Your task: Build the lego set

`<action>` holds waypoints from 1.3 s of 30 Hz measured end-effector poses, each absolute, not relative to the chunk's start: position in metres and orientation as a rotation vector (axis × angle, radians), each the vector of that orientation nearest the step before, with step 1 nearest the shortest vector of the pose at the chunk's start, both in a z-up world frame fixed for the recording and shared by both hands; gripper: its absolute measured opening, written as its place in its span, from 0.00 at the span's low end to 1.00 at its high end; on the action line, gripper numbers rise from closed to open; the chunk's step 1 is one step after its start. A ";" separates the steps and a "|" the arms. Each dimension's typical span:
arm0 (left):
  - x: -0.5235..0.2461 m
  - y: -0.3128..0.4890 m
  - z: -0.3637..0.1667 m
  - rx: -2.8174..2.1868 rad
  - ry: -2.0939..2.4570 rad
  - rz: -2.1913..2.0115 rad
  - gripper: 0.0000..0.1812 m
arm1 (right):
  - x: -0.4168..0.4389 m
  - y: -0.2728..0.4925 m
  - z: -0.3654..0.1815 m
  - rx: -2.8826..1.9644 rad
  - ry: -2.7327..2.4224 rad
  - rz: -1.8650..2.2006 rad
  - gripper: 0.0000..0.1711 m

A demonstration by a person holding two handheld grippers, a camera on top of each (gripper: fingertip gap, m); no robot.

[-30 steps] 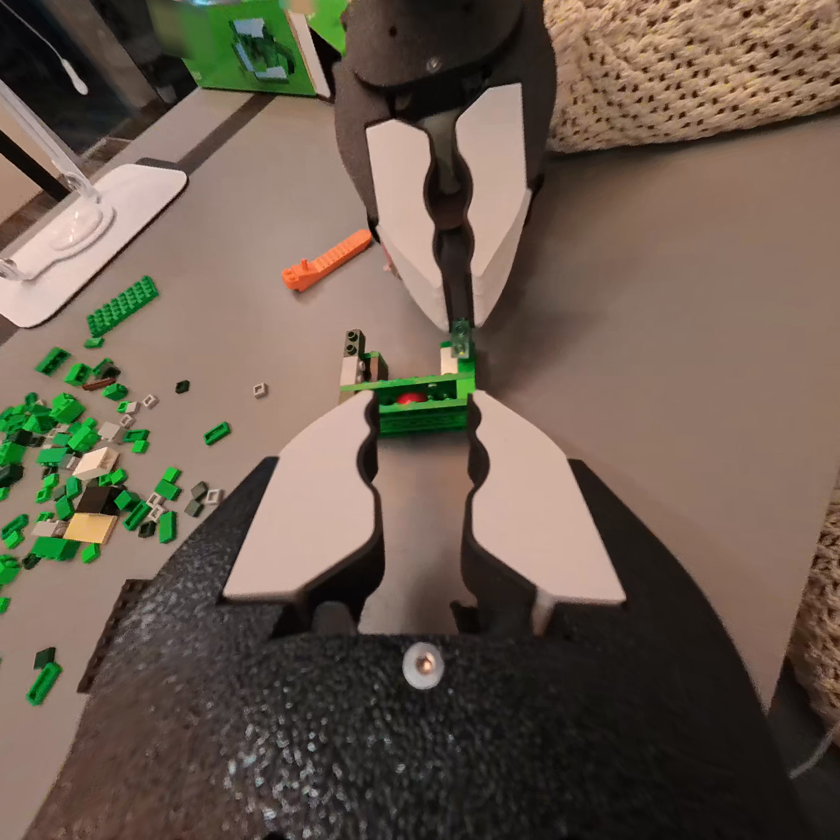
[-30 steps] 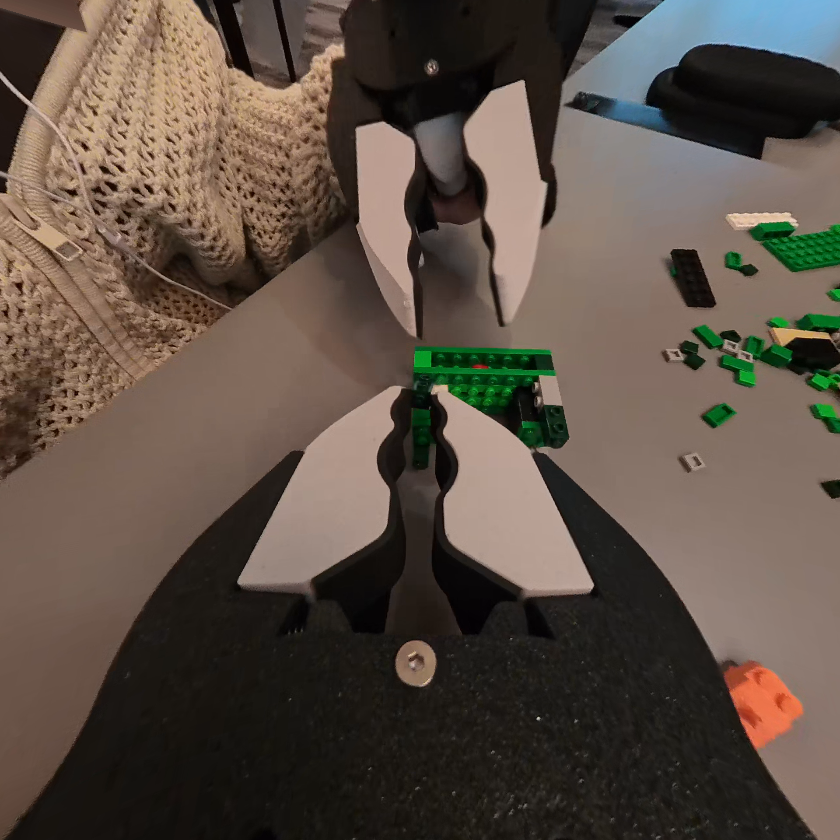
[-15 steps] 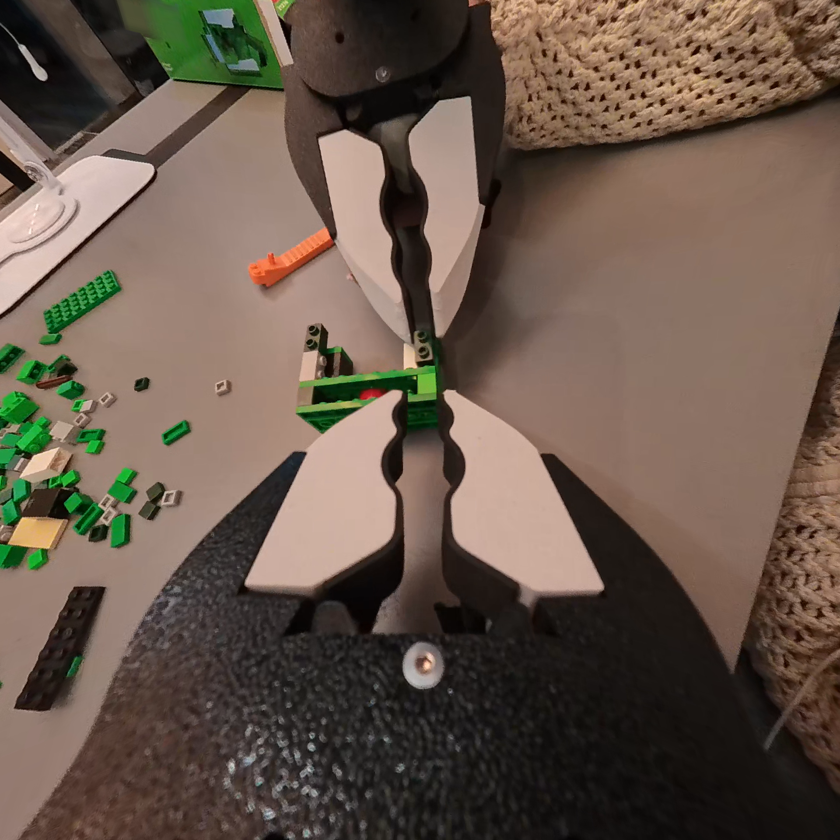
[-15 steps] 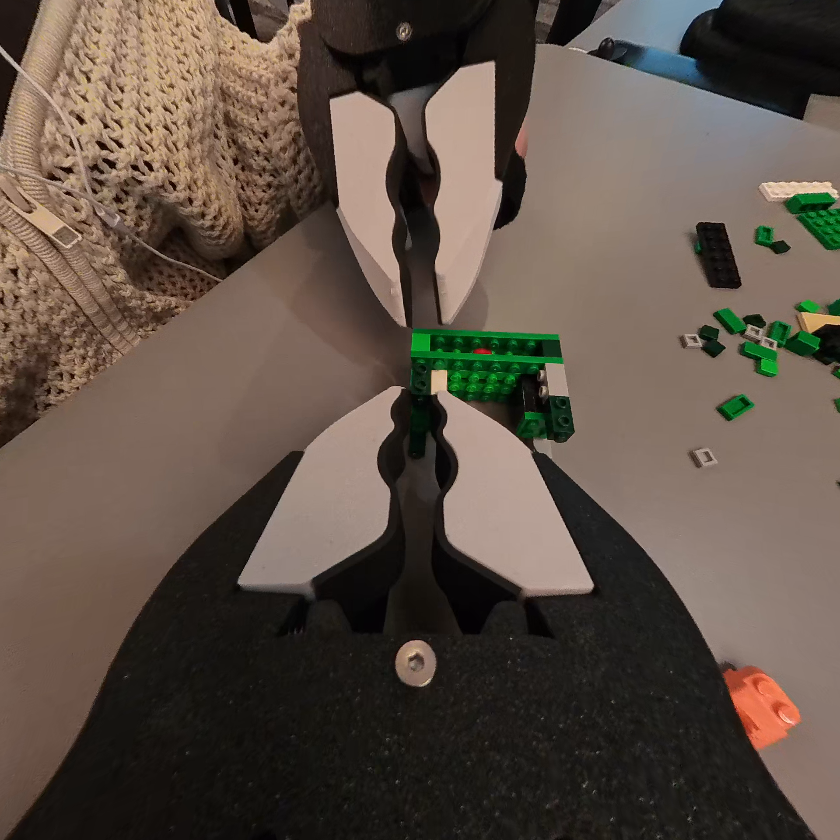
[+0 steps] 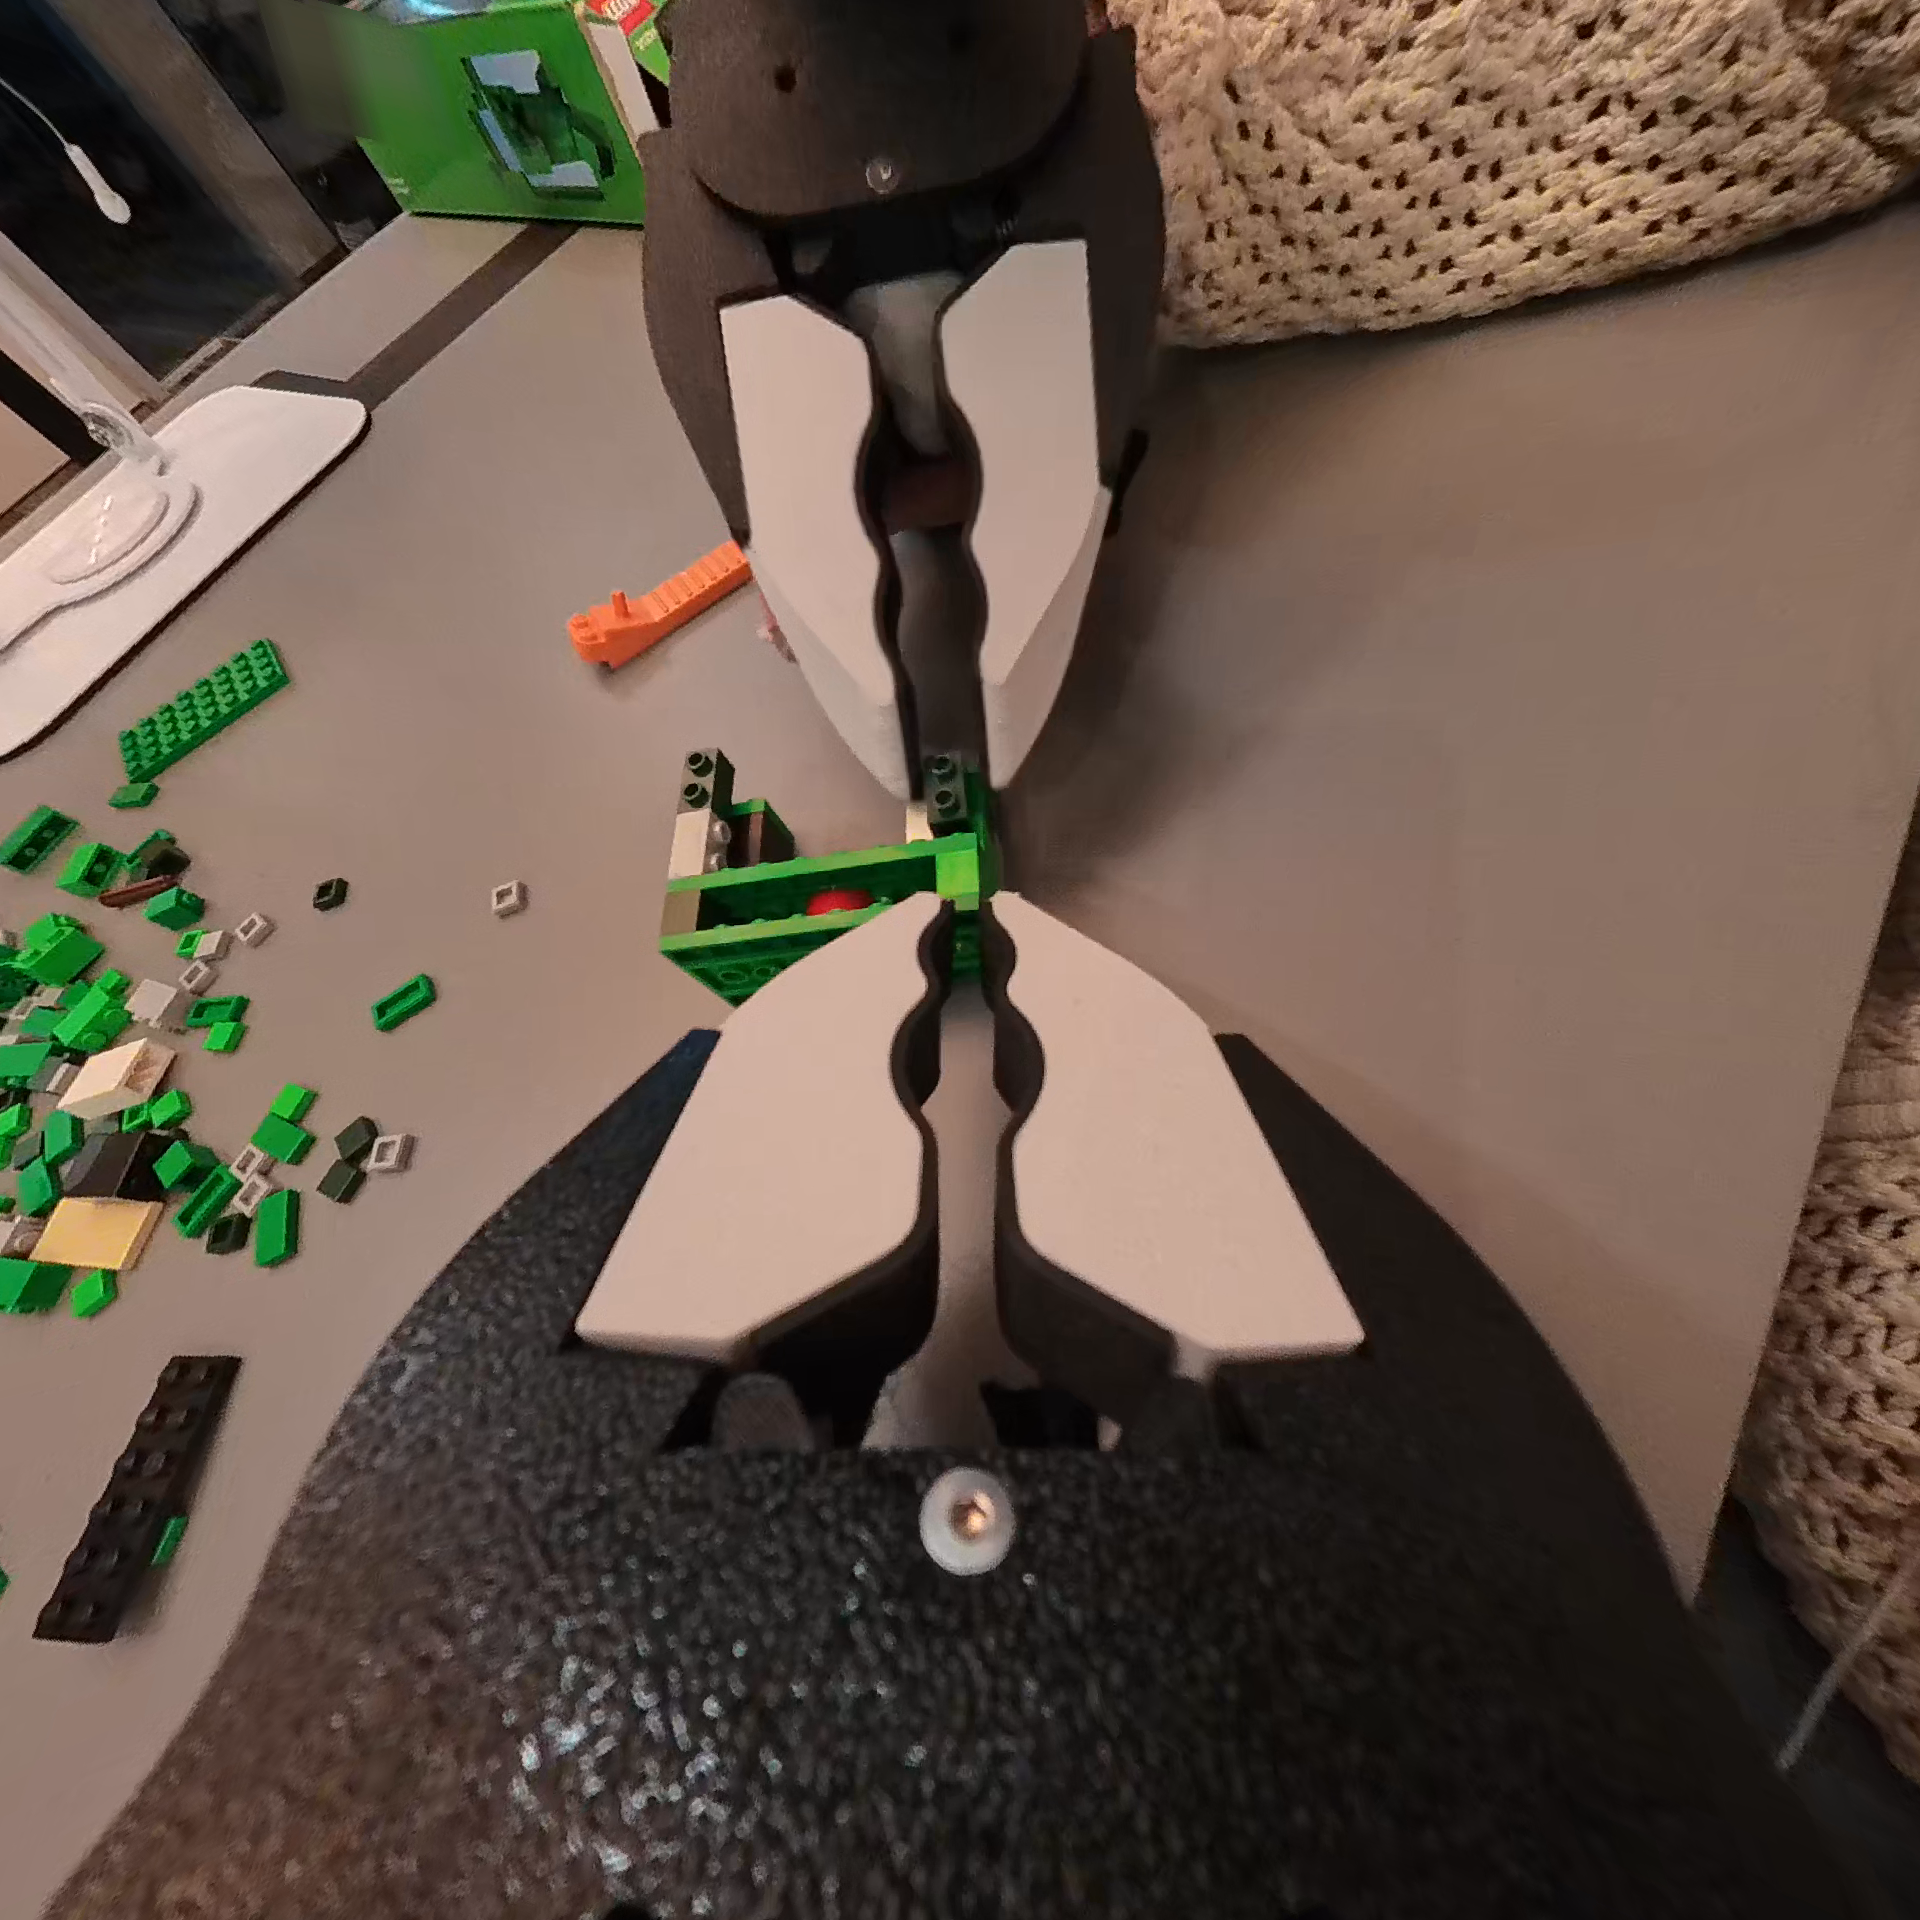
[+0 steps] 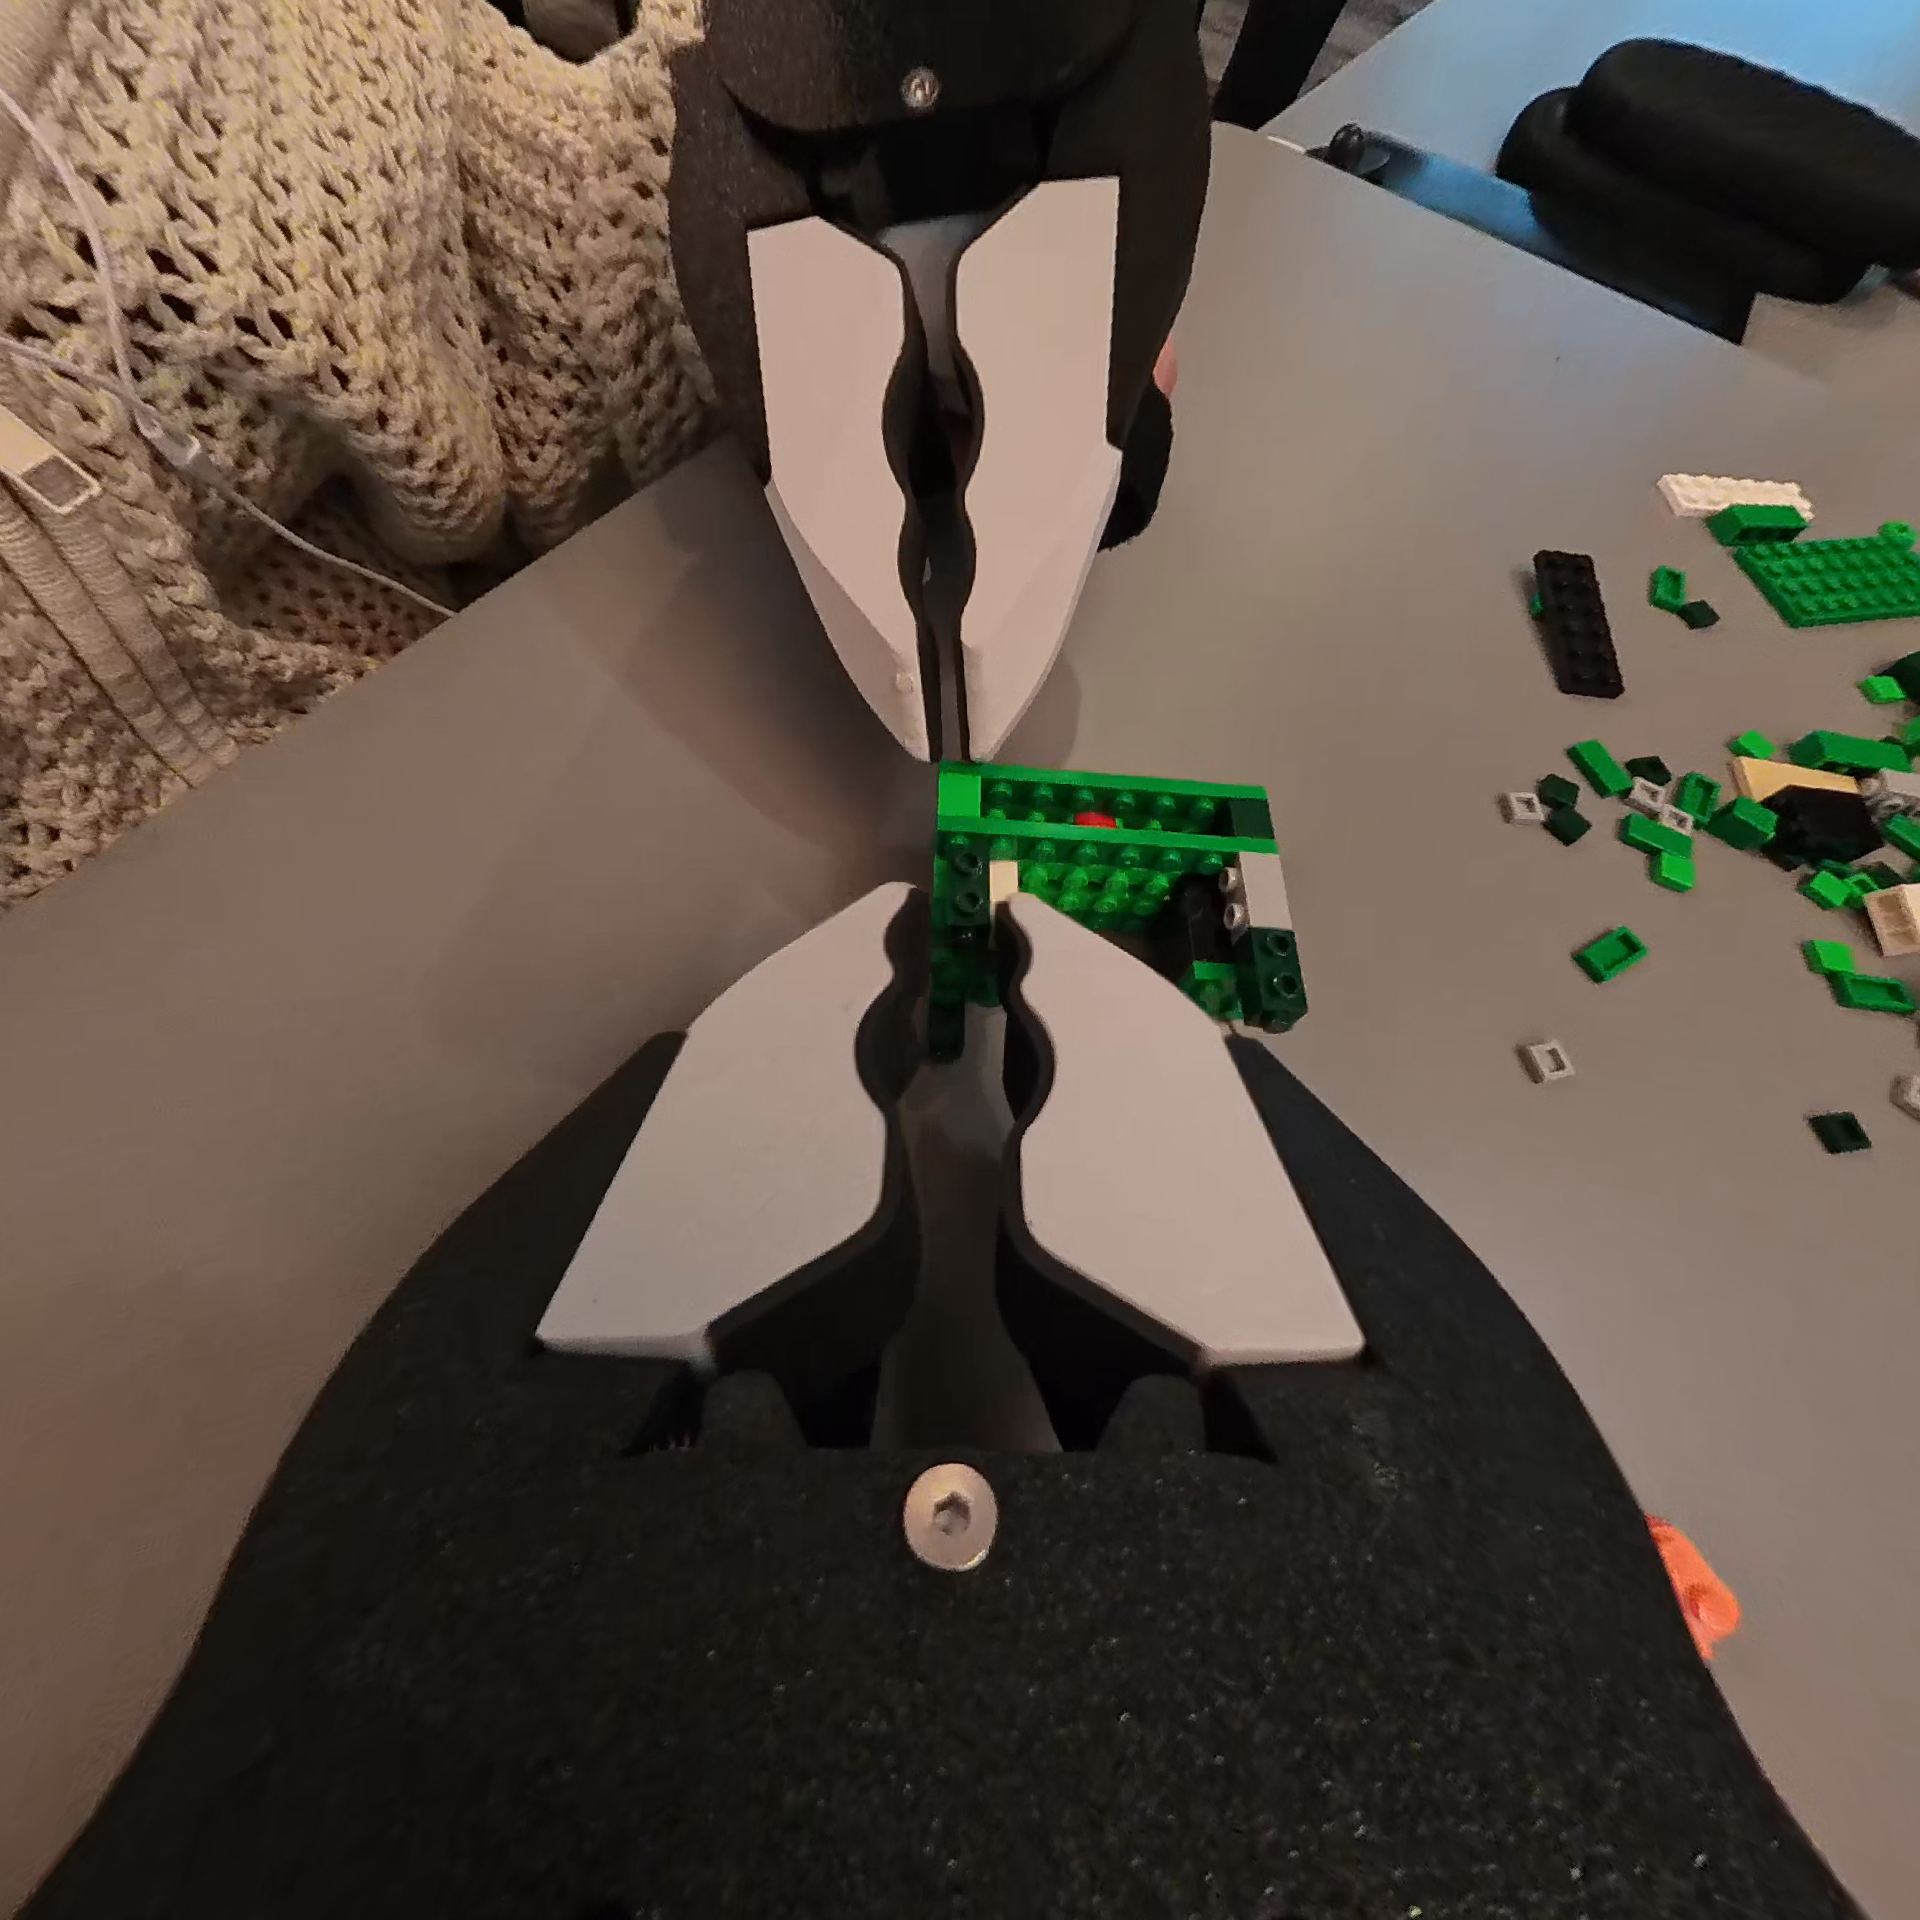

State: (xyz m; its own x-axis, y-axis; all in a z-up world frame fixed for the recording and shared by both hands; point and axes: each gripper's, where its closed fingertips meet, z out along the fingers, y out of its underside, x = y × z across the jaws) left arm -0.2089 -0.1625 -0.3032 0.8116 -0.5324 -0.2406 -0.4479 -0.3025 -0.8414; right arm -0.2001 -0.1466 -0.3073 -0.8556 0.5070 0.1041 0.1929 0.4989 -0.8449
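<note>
Closing our left gripper (image 5: 964, 920) on the green brick model (image 5: 821, 904), our right gripper (image 6: 961, 914) still grasps its dark-green corner column (image 6: 961, 888), now seated.

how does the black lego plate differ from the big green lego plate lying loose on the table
The black plate is long and narrow, two studs wide; the green plate is broader, with more rows of studs. The black plate lies alone nearer the half-built model, with only a small green piece touching one end, while the green plate lies farther out, beside a white piece. Both are thin, studded and flat on the grey table, and neither gripper touches them.
</note>
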 end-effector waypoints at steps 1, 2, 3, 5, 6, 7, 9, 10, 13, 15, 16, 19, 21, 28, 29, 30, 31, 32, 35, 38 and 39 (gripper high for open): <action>-0.209 -0.162 -0.303 -1.945 0.733 -0.101 0.02 | -0.200 -0.147 -0.307 -0.582 -2.407 1.296 0.05; -0.210 -0.162 -0.304 -1.946 0.732 -0.102 0.02 | -0.201 -0.147 -0.307 -0.582 -2.409 1.295 0.05; -0.210 -0.162 -0.304 -1.944 0.730 -0.105 0.02 | -0.200 -0.147 -0.307 -0.582 -2.411 1.296 0.05; -0.209 -0.162 -0.304 -1.940 0.732 -0.112 0.01 | -0.199 -0.148 -0.307 -0.581 -2.418 1.301 0.05; -0.210 -0.162 -0.304 -1.939 0.732 -0.112 0.01 | -0.199 -0.148 -0.307 -0.583 -2.420 1.300 0.05; -0.210 -0.162 -0.304 -1.938 0.733 -0.112 0.01 | -0.200 -0.148 -0.307 -0.588 -2.422 1.299 0.05; -0.210 -0.163 -0.304 -1.939 0.738 -0.111 0.01 | -0.199 -0.148 -0.306 -0.596 -2.426 1.305 0.05; -0.211 -0.163 -0.304 -1.940 0.742 -0.107 0.02 | -0.199 -0.148 -0.306 -0.598 -2.427 1.309 0.05; -0.221 -0.159 -0.299 -1.936 0.706 -0.104 0.17 | -0.199 -0.148 -0.306 -0.600 -2.431 1.315 0.05; -0.228 -0.154 -0.298 -1.941 0.672 -0.159 0.29 | -0.199 -0.147 -0.306 -0.599 -2.431 1.315 0.05; -0.230 -0.150 -0.301 -1.957 0.664 -0.191 0.32 | -0.198 -0.147 -0.306 -0.600 -2.431 1.315 0.05; -0.231 -0.143 -0.306 -1.993 0.677 -0.298 0.38 | -0.198 -0.147 -0.305 -0.603 -2.428 1.312 0.05; -0.232 -0.142 -0.306 -1.993 0.692 -0.320 0.37 | -0.198 -0.146 -0.305 -0.604 -2.428 1.314 0.05; -0.231 -0.155 -0.299 -1.868 0.849 -0.240 0.00 | -0.198 -0.145 -0.305 -0.612 -2.424 1.313 0.05; -0.229 -0.156 -0.299 -1.848 0.870 -0.224 0.00 | -0.198 -0.145 -0.305 -0.612 -2.423 1.312 0.05; -0.226 -0.157 -0.301 -1.850 0.892 -0.224 0.00 | -0.198 -0.145 -0.305 -0.615 -2.421 1.311 0.05; -0.223 -0.158 -0.303 -1.855 0.915 -0.238 0.00 | -0.198 -0.145 -0.305 -0.620 -2.418 1.309 0.05; -0.221 -0.158 -0.305 -1.855 0.930 -0.244 0.00 | -0.199 -0.145 -0.305 -0.623 -2.417 1.308 0.05; -0.218 -0.156 -0.306 -1.845 0.962 -0.245 0.00 | -0.199 -0.145 -0.305 -0.632 -2.416 1.308 0.05; -0.218 -0.156 -0.306 -1.850 0.968 -0.271 0.00 | -0.199 -0.144 -0.305 -0.645 -2.412 1.308 0.05; -0.217 -0.157 -0.306 -1.850 0.974 -0.275 0.00 | -0.199 -0.144 -0.305 -0.648 -2.412 1.309 0.05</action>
State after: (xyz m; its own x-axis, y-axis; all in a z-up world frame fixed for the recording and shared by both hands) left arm -0.2172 -0.1568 -0.3063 0.6520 -0.7245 -0.2236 -0.5007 -0.1899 -0.8446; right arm -0.1993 -0.1439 -0.3054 -0.8459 0.5297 0.0628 0.2360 0.4772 -0.8465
